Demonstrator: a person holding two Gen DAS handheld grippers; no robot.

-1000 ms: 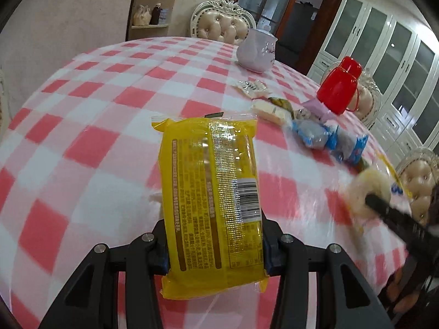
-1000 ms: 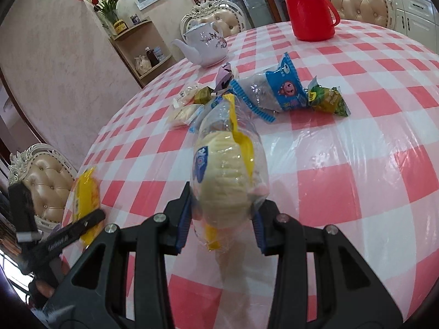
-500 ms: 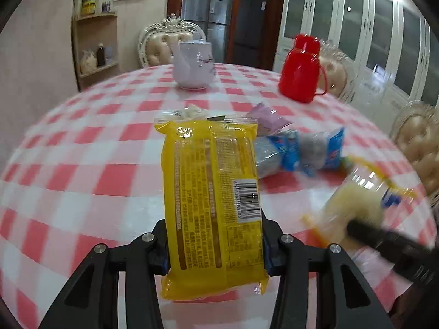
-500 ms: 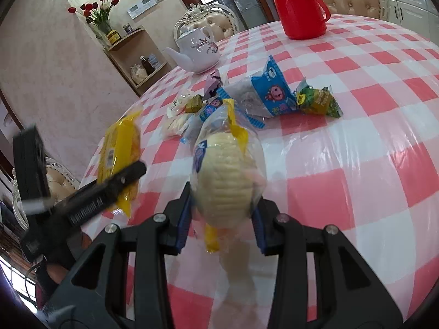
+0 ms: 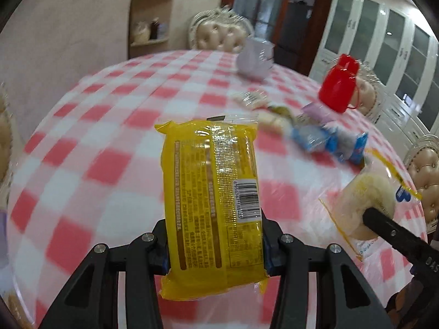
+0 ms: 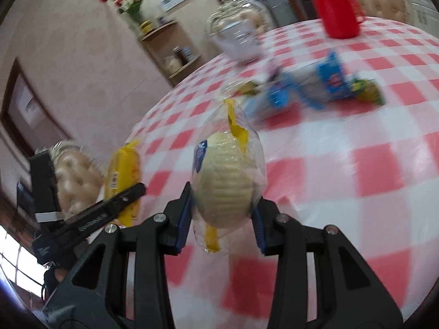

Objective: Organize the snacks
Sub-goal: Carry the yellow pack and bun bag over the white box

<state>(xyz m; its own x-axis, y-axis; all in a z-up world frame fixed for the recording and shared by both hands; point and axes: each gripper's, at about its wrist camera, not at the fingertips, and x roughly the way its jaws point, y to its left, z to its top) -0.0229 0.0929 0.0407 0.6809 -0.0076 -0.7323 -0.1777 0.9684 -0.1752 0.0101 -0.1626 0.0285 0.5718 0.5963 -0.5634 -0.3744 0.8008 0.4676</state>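
Note:
My left gripper (image 5: 215,249) is shut on a yellow snack packet (image 5: 212,192) with a barcode, held upright above the red-and-white checked table (image 5: 96,137). My right gripper (image 6: 222,216) is shut on a clear-wrapped pale bun (image 6: 225,186). The bun (image 5: 367,200) also shows at the right of the left wrist view. The yellow packet (image 6: 123,175) shows at the left of the right wrist view. A pile of loose snacks, with blue packets (image 6: 315,87) and a green one (image 6: 367,93), lies mid-table.
A white teapot (image 5: 253,60) and a red jug (image 5: 340,82) stand on the far side of the table. Padded chairs (image 5: 219,33) ring the table. A shelf (image 5: 149,27) and white cabinets (image 5: 384,44) line the walls.
Both grippers have swung, still holding their snacks. The left view turned back to the left, so the snack pile and red jug sit further right. The right gripper and bun remain beside it.

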